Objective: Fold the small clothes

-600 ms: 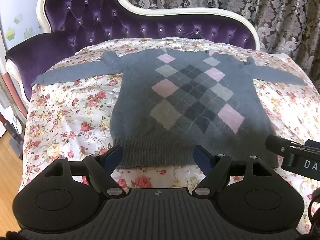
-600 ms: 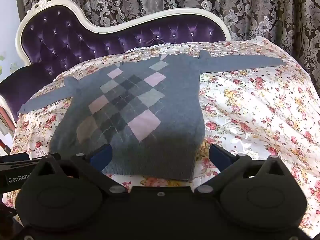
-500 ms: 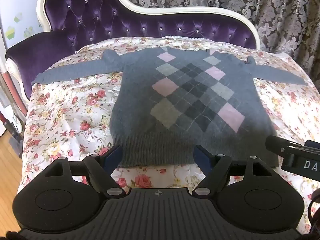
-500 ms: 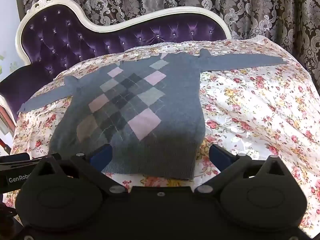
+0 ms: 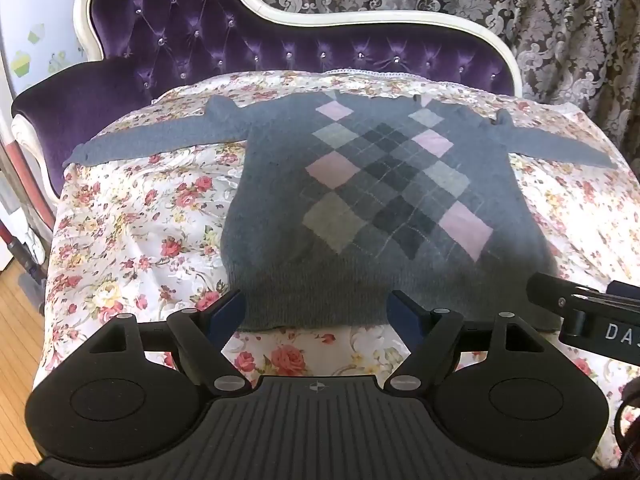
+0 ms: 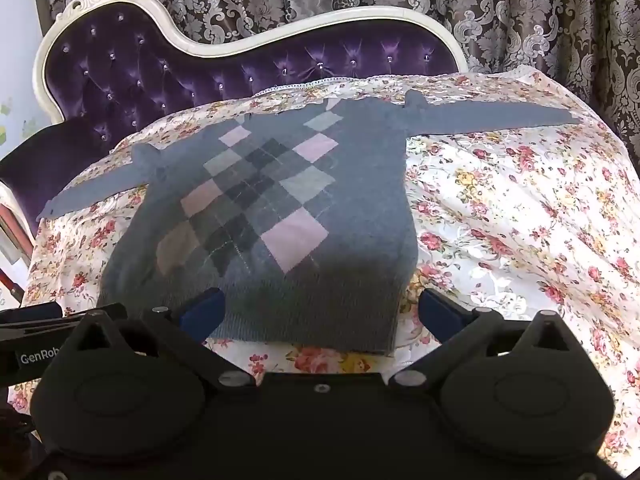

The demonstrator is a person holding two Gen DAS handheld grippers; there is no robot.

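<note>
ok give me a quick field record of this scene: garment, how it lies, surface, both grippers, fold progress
garment: grey argyle sweater
how it lies: spread flat, front up, both sleeves out sideways
surface: floral sheet over a purple tufted sofa
left gripper: open, above the hem, holding nothing
right gripper: open wide, above the hem, holding nothing
fold progress: no fold made yet

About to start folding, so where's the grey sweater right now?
The grey sweater lies flat on the floral cover, sleeves spread, its hem nearest both views.
</note>
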